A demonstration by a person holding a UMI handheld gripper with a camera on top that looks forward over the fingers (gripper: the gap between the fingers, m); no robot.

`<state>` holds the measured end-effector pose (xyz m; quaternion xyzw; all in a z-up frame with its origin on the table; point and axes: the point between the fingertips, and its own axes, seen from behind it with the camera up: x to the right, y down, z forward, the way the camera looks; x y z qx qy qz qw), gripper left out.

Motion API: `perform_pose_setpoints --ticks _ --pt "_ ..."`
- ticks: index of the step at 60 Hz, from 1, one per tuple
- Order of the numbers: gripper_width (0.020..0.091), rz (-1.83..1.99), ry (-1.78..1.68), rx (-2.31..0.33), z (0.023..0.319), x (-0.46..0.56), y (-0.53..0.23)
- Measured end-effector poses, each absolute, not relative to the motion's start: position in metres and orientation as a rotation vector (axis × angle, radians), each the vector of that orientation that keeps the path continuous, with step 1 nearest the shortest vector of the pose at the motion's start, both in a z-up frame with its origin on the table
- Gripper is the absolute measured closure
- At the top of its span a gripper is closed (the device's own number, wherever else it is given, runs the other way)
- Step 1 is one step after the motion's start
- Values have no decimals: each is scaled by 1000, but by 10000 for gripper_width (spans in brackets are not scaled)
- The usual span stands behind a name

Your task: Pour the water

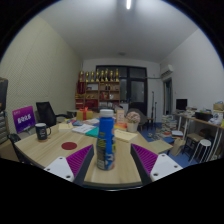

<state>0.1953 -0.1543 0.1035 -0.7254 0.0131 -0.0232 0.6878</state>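
step: carry bottle (105, 140) to pour | gripper (106, 165): jaws closed on bottle, upright between pads, above table (60, 145) | target: maybe mug (43, 131), well left | advice: keep grip firm, stay upright until over mug, tilt slowly

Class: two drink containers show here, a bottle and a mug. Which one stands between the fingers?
The blue-capped bottle stands upright between the fingers; the dark mug sits apart, on the table beyond them.
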Motion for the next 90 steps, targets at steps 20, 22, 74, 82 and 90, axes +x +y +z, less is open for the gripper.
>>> perform_pose_setpoints --ticks 20,22,74,82,90 --pt "286 -208 157 -1644 90 191 -48" --pt "289 -214 175 -1642 89 193 -39" --pt "653 -929 -834 -1321 220 -10 61" --pt "651 -1224 -1172 -1098 226 -78 86" --pt "652 -1500 -1431 -831 215 -120 102"
